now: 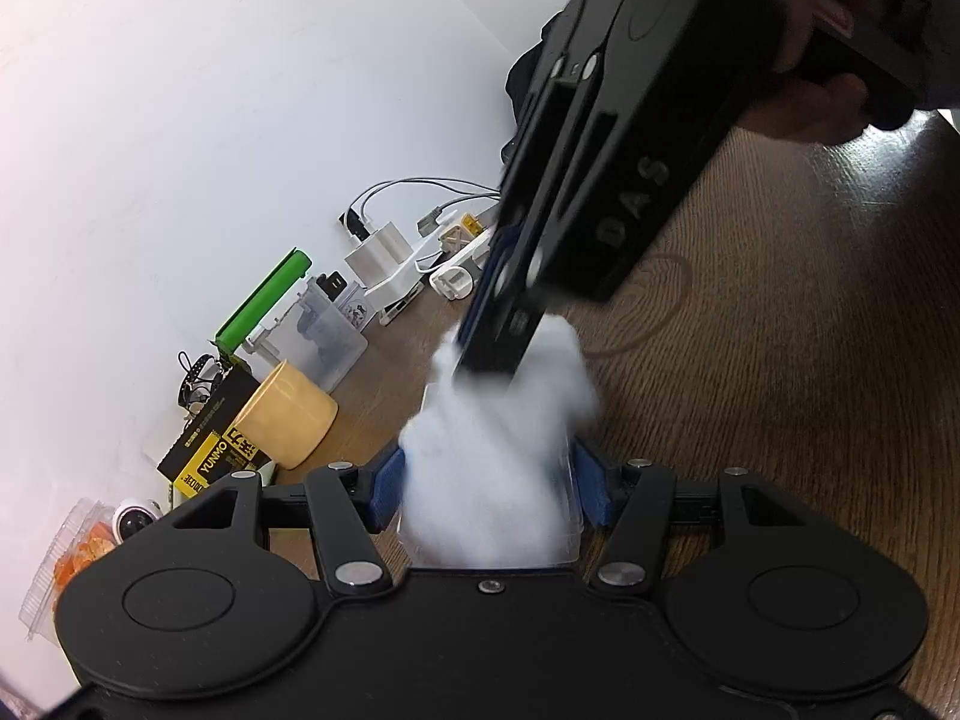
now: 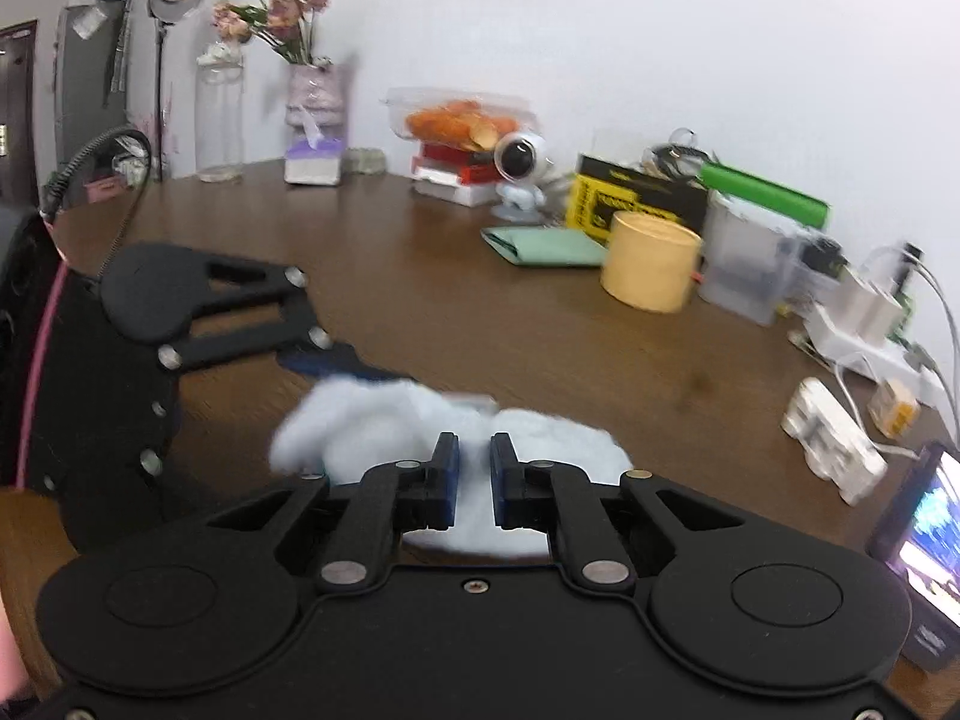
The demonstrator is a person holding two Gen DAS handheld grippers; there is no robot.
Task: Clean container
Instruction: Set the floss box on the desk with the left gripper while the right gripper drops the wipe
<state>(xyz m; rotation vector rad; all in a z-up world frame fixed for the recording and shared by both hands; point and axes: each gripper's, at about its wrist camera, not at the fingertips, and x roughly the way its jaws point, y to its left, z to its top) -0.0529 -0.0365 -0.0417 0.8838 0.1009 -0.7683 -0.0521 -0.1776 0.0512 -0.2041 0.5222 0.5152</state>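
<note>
Setting: white wall behind a brown wood-grain worktop [image 2: 540,324]; clutter lines the wall edge, and the centre is where I work.

Item 1, clear container [image 1: 567,516]. Lower centre of the left wrist view. I hold it between the blue pads of the left tongs [image 1: 489,483], which stand fairly wide and bear on its two sides. I judge this grip is there to steady the container while its inside is wiped. Its walls are transparent and partly blurred, so the exact outline is hard to trace.

Item 2, white cloth [image 1: 510,420]. A soft bunched wad filling the container and spilling over its far rim. In the right wrist view it sits at lower centre, just ahead of the fingers.

Item 3, right tongs [image 2: 474,468]. In the left wrist view they come down from the upper right, tips buried in the cloth. The gap is narrow, with cloth showing between the pads; I take them as pinching the cloth to scrub with it. Motion blur suggests wiping is under way.

Item 4, bystanders, not in use: yellow tub [image 2: 651,270], green folded cloth [image 2: 543,246], black-and-yellow box [image 2: 606,204], frosted bin [image 2: 747,270], white chargers [image 2: 858,312], small robot figure [image 2: 522,171], vase of flowers [image 2: 312,90]. All well apart from the work.
</note>
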